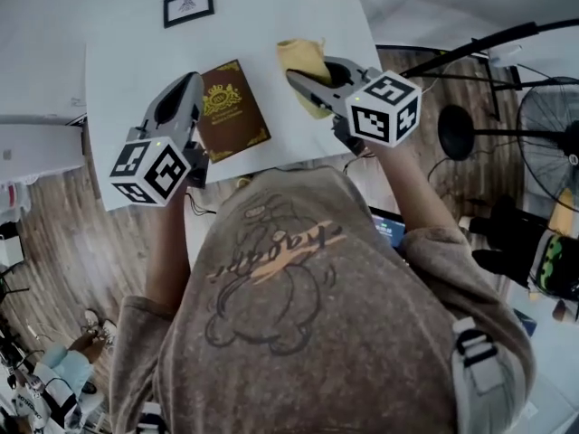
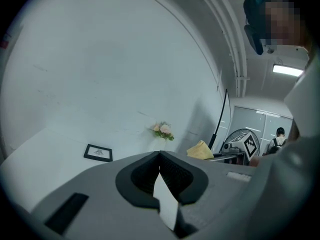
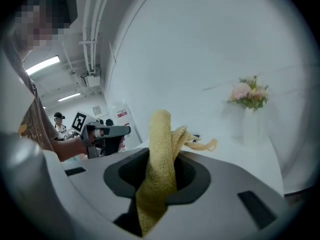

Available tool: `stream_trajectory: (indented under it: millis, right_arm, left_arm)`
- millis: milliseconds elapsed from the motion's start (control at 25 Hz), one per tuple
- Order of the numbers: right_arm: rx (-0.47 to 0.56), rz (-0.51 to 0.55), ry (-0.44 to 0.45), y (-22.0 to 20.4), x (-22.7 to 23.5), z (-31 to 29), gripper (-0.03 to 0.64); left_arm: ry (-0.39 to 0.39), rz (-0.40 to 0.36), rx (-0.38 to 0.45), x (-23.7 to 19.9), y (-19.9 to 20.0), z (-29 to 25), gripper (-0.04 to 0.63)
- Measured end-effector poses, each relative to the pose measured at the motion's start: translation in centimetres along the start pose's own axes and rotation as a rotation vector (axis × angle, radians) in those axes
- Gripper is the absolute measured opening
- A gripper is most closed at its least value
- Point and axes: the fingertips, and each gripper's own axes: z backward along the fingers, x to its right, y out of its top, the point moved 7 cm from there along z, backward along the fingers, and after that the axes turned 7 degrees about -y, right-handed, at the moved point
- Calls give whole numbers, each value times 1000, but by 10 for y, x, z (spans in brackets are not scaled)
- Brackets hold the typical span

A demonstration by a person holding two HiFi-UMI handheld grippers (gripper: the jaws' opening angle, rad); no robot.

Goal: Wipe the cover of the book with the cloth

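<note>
A brown book [image 1: 233, 108] with gold ornament lies flat on the white table [image 1: 127, 70], just right of my left gripper [image 1: 191, 81]. That gripper hovers beside the book, jaws shut with nothing between them [image 2: 159, 156]; the book is hidden in the left gripper view. My right gripper [image 1: 295, 79] is over the table to the right of the book, shut on a yellow cloth [image 1: 304, 57]. In the right gripper view the cloth [image 3: 159, 169] stands bunched up between the jaws and hangs down behind them.
A small black picture frame [image 1: 188, 5] lies at the table's far side. A vase of pink flowers [image 3: 248, 100] stands against the white wall. A floor fan [image 1: 554, 138] and stands occupy the wooden floor on the right. A person [image 3: 59, 124] stands in the background.
</note>
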Motion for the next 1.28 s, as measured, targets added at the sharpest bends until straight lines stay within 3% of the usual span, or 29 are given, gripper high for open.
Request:
stream_trajectory:
  millis: [240,520,840,1280]
  right_arm:
    - [108,44,-59,24,-8,21,109]
    - [190,80,-93,9,-15,23,107]
    - [242,165,-92,-18,-27,7,107]
    - [260,154,-115,-43,-20,-15,106]
  left_arm:
    - [32,-40,54,13,4,7,3]
    - [81,-159,110,11,-5,14,3]
    - [103,-176,105,6,-32,15,3]
    - [155,-193,102,-10,-46,16,3]
